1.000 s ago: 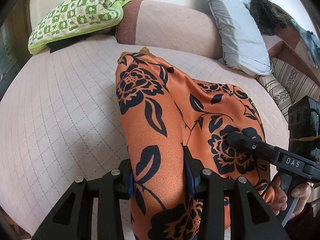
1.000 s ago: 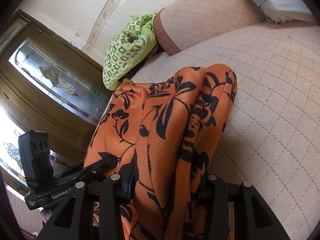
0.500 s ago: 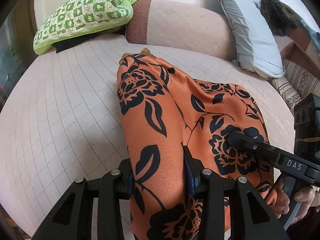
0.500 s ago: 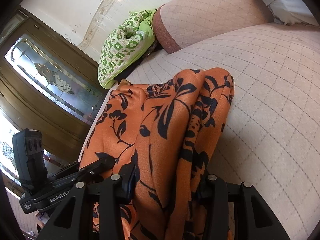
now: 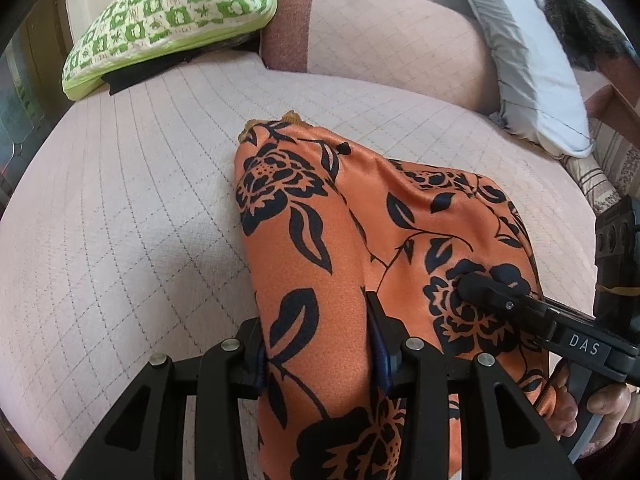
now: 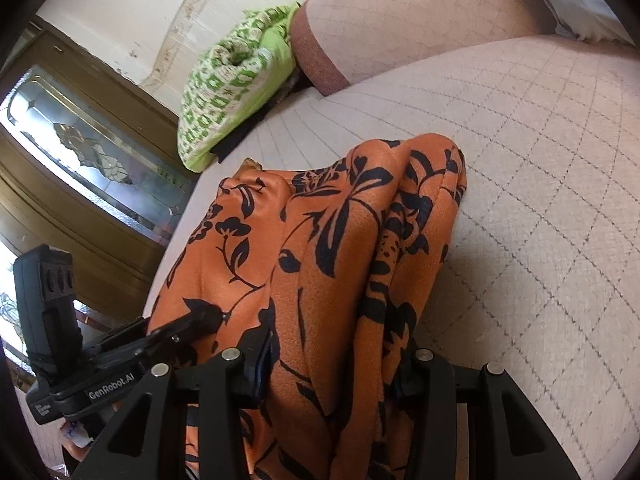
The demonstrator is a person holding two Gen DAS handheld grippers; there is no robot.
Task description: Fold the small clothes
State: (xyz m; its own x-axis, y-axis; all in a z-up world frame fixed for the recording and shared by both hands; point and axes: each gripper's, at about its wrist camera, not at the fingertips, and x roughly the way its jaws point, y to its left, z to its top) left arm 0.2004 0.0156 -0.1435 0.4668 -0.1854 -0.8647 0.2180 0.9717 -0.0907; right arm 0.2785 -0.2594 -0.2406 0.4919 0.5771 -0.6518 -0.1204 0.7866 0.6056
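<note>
Left hand-held gripper (image 5: 318, 346): nearest the left wrist camera, its two black fingers clenched on a bunched fold of the orange floral garment (image 5: 360, 240), the cloth pressed between the blue pads.
Right hand-held gripper (image 6: 328, 364): nearest the right wrist camera, likewise grasping a thick gathered fold of the same garment; in the left wrist view its dark finger lies against the cloth at the right, with a person's hand (image 5: 600, 404) on its handle.
Orange floral garment: orange fabric with black flowers and leaves, held up at the near end by both grippers, its far end draped down onto the bed (image 5: 120, 220) around the middle of the quilted surface; it appears doubled over in several layers, though how many is hard to tell from these close views.
Bed: pale pink quilted cover with a diamond stitch pattern, bare to the left of the garment.
Bolster (image 5: 380, 36): pink with a darker band, lying along the far edge of the bed.
Green checked pillow (image 5: 172, 16): at the far left corner, beside the bolster.
Grey pillow (image 5: 532, 68): at the far right corner, leaning by the bolster.
</note>
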